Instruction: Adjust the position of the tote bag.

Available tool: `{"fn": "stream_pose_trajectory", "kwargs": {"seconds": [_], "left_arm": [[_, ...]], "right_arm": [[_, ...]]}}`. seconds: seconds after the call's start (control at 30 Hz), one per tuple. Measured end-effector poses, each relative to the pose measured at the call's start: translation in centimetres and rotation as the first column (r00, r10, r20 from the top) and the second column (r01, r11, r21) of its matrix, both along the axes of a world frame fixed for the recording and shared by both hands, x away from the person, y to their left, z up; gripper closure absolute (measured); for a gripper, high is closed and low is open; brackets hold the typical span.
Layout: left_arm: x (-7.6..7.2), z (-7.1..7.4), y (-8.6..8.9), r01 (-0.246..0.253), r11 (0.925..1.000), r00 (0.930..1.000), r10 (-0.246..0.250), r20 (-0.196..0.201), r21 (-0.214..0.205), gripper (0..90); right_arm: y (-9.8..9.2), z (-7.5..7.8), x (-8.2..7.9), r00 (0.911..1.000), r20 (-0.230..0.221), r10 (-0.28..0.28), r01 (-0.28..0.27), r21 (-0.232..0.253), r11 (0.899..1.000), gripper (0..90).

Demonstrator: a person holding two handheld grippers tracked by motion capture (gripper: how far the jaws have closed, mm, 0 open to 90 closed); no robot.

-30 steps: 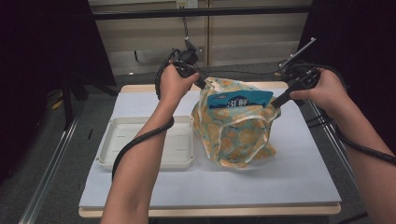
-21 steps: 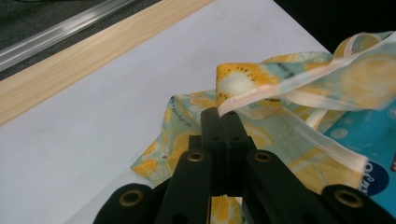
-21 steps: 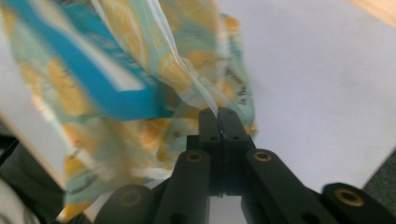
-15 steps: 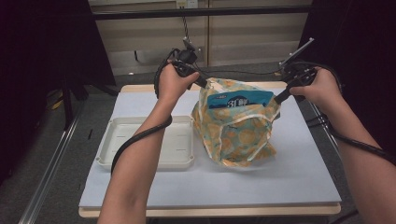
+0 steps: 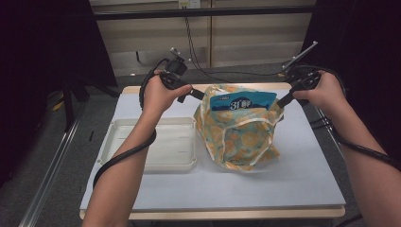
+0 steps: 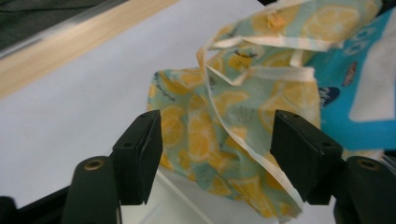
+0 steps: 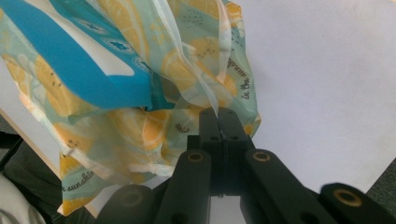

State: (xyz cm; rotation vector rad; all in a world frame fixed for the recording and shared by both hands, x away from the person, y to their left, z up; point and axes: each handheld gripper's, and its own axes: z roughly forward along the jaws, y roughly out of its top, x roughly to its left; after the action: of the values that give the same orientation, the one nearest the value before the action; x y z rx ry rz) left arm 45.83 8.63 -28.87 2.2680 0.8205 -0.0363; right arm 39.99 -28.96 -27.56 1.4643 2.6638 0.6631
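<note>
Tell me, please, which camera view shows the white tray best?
The high view: the whole white tray lies there on the table, left of the lemon-print bag. The left gripper view catches just a pale corner between the open jaws; whether that is the tray is hard to tell.
</note>
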Motion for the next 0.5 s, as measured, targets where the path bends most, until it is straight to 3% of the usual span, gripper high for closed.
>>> {"fn": "stream_pose_trajectory", "kwargs": {"seconds": [0.13, 0.2, 0.27, 0.5], "left_arm": [[-0.6, -0.6, 0.0, 0.031, 0.9995, 0.9994, -0.031, -0.016, 0.001, 31.4], [-1.0, -0.8, -0.3, 0.053, 0.9983, 0.9986, -0.053, 0.001, 0.023, 30.9], [-1.3, -1.0, -0.3, 0.072, 0.9974, 0.9974, -0.072, -0.001, 0.011, 30.8], [-1.9, -1.7, -0.2, 0.084, 0.9959, 0.9965, -0.084, -0.001, 0.034, 23.3]], "right_arm": [[0.1, 0.0, -0.1, 1.0, -0.006, 0.0, 0.0, -0.002, 1.0, 90.0], [0.1, 0.0, -0.2, 1.0, -0.007, -0.002, 0.002, -0.003, 1.0, 90.0], [0.1, 0.0, -0.2, 1.0, -0.008, 0.002, -0.002, -0.002, 1.0, 90.0], [0.0, 0.0, -0.2, 0.9999, -0.012, -0.003, 0.003, 0.001, 1.0, 90.0]]}}
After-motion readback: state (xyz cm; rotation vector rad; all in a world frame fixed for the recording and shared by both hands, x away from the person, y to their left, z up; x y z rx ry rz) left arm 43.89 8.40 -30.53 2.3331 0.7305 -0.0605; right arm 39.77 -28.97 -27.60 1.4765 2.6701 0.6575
